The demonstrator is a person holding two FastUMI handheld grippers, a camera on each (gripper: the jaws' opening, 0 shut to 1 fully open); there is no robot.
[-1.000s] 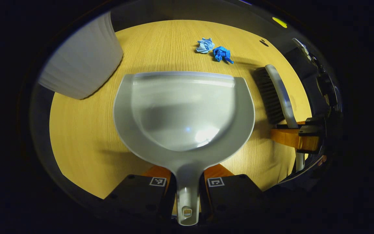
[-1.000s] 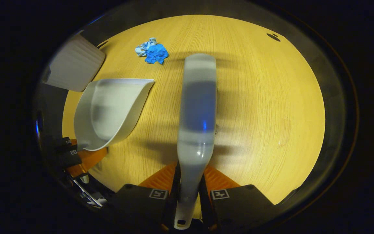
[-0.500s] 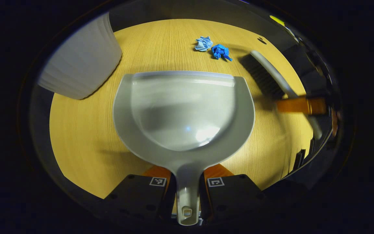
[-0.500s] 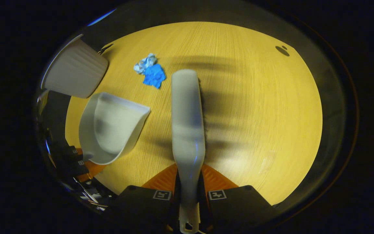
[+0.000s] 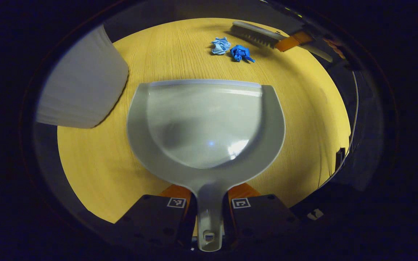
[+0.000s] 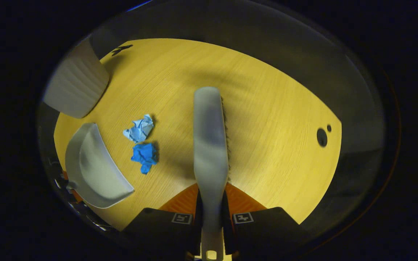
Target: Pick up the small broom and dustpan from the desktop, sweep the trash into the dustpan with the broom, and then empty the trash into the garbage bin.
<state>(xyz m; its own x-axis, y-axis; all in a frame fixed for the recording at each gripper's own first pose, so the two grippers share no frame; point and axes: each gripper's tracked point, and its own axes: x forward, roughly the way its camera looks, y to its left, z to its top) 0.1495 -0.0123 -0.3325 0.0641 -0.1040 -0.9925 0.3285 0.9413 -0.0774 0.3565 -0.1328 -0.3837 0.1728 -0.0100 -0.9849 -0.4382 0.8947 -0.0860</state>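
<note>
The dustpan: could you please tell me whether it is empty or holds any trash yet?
Empty. The dustpan shows a bare grey bowl, and both trash wads lie on the table beyond its lip.

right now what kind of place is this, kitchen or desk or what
Probably a desk set up for a cleaning demo: a bare wood-grain desktop, a ribbed white garbage bin standing on it, and crumpled blue paper scraps laid out as trash.

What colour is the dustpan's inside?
Pale grey dustpan, clearest in the left gripper view.
</note>
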